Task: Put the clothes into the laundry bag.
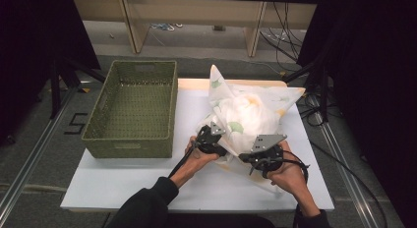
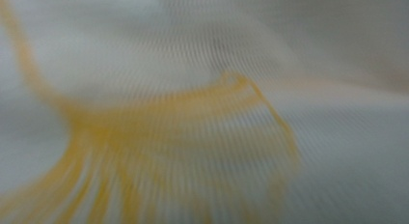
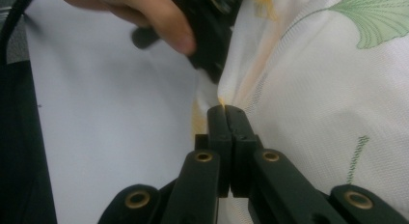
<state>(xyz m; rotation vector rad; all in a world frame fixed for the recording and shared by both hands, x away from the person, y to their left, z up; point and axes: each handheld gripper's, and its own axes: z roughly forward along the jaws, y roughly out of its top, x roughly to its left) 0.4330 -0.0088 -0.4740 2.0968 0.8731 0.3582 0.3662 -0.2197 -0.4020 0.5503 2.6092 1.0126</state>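
Clearly pinched shut on a fold of the white leaf-print cloth point(image 3: 313, 89) at its near edge: the right hand-held gripper point(image 3: 225, 113); beside it, buried in the same cloth, the left hand-held gripper point(image 1: 210, 139), jaws hidden, grip impossible to tell. Soft, light, limp and puffed into a mound on the white tabletop point(image 1: 147, 184), so best taken by edge or corner, likely to sag. Left of it, apart, an olive woven basket point(image 1: 133, 110), nothing between.

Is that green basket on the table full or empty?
Empty. The high view looks down into the green basket and shows only its bare woven bottom; the leaf-print cloth lies bunched beside it on the white table.
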